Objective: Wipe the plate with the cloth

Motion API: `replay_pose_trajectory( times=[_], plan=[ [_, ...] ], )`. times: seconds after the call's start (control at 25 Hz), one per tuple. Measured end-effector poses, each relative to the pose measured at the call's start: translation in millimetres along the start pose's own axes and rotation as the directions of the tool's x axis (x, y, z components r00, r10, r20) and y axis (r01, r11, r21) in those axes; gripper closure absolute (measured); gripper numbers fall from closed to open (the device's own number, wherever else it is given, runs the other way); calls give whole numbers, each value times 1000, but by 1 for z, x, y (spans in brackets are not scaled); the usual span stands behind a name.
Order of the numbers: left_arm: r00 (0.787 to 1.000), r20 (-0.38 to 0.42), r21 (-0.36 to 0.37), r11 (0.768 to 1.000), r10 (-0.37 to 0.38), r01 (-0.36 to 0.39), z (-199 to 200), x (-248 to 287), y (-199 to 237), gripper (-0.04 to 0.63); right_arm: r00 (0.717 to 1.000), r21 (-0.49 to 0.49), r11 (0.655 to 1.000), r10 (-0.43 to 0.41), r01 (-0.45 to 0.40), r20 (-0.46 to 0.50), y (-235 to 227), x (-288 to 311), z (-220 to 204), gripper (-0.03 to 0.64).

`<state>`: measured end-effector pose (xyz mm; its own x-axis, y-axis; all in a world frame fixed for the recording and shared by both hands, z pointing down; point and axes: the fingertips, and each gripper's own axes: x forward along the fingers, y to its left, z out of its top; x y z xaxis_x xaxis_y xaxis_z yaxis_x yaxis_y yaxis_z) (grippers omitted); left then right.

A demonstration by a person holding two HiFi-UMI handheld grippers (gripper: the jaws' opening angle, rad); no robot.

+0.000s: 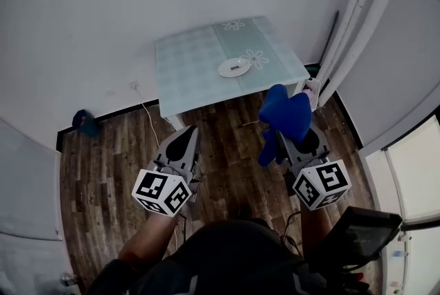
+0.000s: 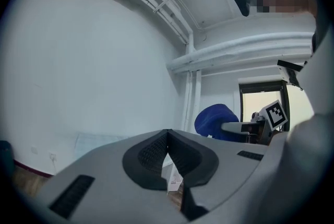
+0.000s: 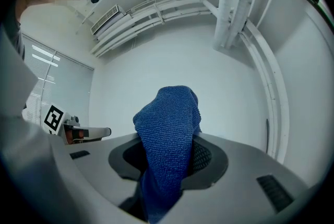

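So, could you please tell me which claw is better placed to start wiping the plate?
The right. The right claw is shut on the blue cloth, while the left claw is shut and empty. The plate lies on the table ahead, apart from both.

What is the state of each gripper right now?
Left gripper: jaws closed, holding nothing.
Right gripper: jaws closed on the blue cloth.
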<state>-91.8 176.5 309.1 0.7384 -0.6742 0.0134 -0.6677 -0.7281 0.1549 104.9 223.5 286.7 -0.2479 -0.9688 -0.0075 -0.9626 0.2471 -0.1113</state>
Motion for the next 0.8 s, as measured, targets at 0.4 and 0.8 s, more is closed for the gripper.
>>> replay_pose_trajectory(
  times=[0.4,0.8],
  plan=[
    [998,-52,10,1000,28,-28,-9,63,1,586,999,27,999,39,-38,-5,-48,43,-3,460],
    [998,-59,-19,1000,9,-10,-12,110,54,586,998,16,999,51,-50,-31,-52,113,-13,460]
  ],
)
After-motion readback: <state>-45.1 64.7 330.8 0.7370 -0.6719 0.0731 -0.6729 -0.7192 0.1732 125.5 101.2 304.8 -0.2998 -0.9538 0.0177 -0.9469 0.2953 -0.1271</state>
